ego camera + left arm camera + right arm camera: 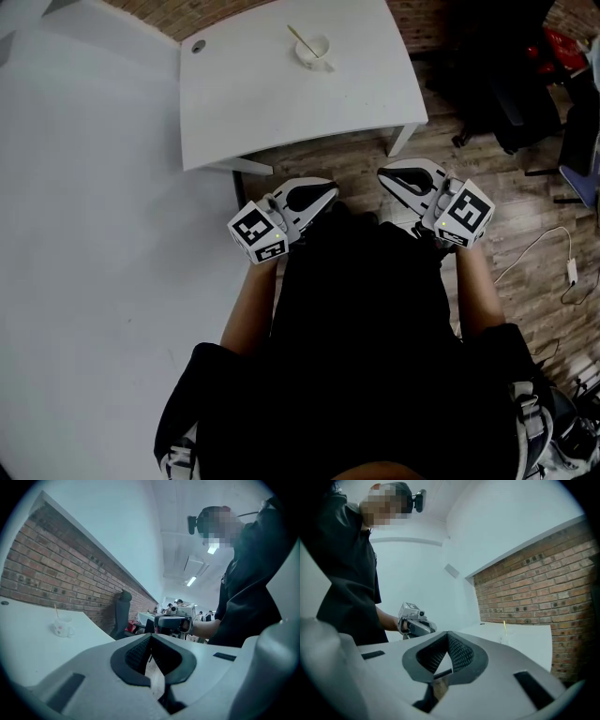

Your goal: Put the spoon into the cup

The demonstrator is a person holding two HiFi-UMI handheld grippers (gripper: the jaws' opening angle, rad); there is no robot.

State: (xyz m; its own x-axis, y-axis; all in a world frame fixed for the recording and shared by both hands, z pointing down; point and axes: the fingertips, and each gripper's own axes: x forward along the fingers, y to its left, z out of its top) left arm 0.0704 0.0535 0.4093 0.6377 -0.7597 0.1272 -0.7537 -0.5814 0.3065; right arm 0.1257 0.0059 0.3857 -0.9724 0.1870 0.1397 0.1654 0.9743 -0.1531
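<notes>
A small white cup (pixel 312 50) stands near the far edge of the white table (pixel 281 112), and a thin pale spoon (pixel 302 38) leans inside it. The left gripper view has the cup (pixel 62 628) far off to the left with the spoon (pixel 56 611) sticking up from it. In the right gripper view only the spoon (pixel 505 626) shows above the gripper body. My left gripper (pixel 325 191) and right gripper (pixel 388 177) hang close to my body, off the table's near edge, tips facing each other. Both are shut and hold nothing (pixel 150 641) (pixel 447 639).
The table's near edge and a white leg (pixel 401 139) lie just ahead of the grippers. Black chairs and bags (pixel 502 84) crowd the far right over wooden floor, where a white cable (pixel 548 246) runs. A large white surface (pixel 94 234) fills the left. A brick wall (pixel 42 583) backs the table.
</notes>
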